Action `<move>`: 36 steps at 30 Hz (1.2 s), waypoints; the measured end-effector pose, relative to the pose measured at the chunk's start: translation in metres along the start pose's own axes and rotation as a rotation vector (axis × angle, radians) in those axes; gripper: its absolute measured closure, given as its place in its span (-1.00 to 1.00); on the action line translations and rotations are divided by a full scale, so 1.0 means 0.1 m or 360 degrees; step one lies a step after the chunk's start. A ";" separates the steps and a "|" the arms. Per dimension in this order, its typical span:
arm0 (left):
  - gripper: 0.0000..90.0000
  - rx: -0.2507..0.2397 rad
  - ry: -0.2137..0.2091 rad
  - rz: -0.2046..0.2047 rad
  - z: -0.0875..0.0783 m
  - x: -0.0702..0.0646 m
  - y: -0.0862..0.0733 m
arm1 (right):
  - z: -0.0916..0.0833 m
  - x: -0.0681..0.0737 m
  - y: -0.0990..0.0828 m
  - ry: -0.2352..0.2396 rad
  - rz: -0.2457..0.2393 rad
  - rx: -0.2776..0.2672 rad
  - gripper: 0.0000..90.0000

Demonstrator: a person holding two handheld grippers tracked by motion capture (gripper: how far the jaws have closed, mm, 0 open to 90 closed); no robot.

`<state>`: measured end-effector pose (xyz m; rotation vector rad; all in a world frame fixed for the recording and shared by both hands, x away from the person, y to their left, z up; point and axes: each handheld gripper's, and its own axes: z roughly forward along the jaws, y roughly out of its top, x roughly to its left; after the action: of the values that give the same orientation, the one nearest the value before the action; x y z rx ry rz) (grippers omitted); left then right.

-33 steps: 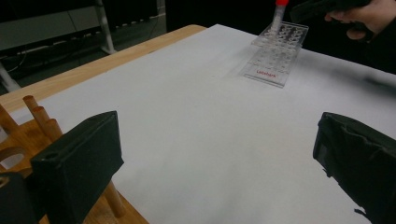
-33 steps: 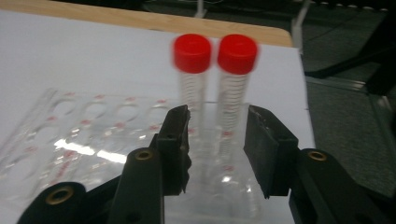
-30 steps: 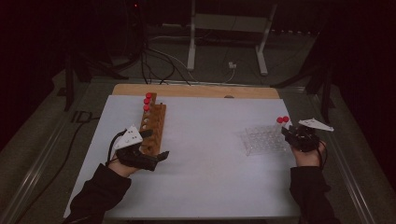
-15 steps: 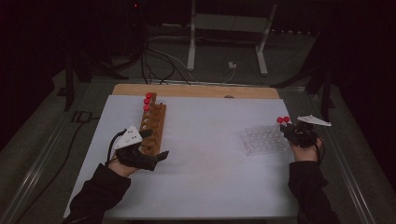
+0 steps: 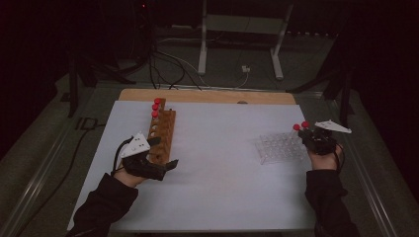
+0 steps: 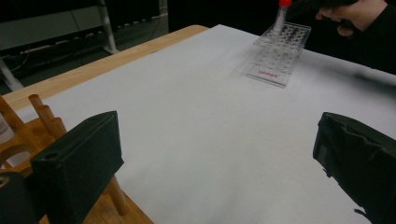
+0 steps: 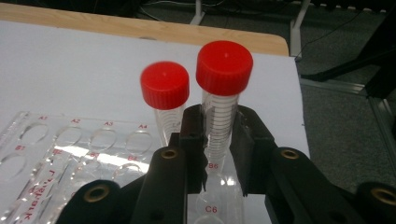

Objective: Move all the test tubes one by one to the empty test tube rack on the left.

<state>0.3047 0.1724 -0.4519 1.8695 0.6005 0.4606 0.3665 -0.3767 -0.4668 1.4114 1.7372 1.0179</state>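
My right gripper (image 7: pixel 218 140) is shut on a clear tube with a red cap (image 7: pixel 224 67), held upright over the far right corner of a clear plastic rack (image 7: pixel 70 140). The jaws hide the tube's lower end. A second red-capped tube (image 7: pixel 165 86) stands in the rack just left of it. In the high view both caps (image 5: pixel 300 126) show beside the right gripper (image 5: pixel 309 133). My left gripper (image 5: pixel 163 153) stands open at the near end of a wooden rack (image 5: pixel 165 128), which holds three red-capped tubes (image 5: pixel 156 106) at its far end. Nothing lies between its jaws (image 6: pixel 219 163).
White paper (image 5: pixel 222 163) covers the wooden table (image 5: pixel 207 95). The clear rack (image 5: pixel 279 148) sits near the right edge and the wooden rack (image 6: pixel 28 135) near the left. A metal stand and cables (image 5: pixel 237 49) lie on the floor beyond the table.
The right gripper has edged slightly away from the person with the tube in it. The left gripper has stayed at the wooden rack.
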 end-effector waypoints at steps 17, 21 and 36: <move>-0.95 0.0005 -0.0010 0.0004 -0.01 -0.01 0.02 | -0.58 0.09 0.25 -0.0015 -0.0058 -0.0114 0.67; -0.95 0.0008 -0.0022 0.0009 -0.02 -0.02 0.04 | -0.67 0.18 0.27 0.0021 -0.0089 -0.0093 0.67; -0.95 0.0040 -0.0105 0.0039 0.02 -0.10 0.12 | -0.82 0.91 0.39 0.0377 -0.0299 -0.0143 0.67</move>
<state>0.3000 0.1615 -0.4419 1.9098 0.5424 0.4075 0.2955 -0.2963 -0.3961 1.0839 1.9255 1.1801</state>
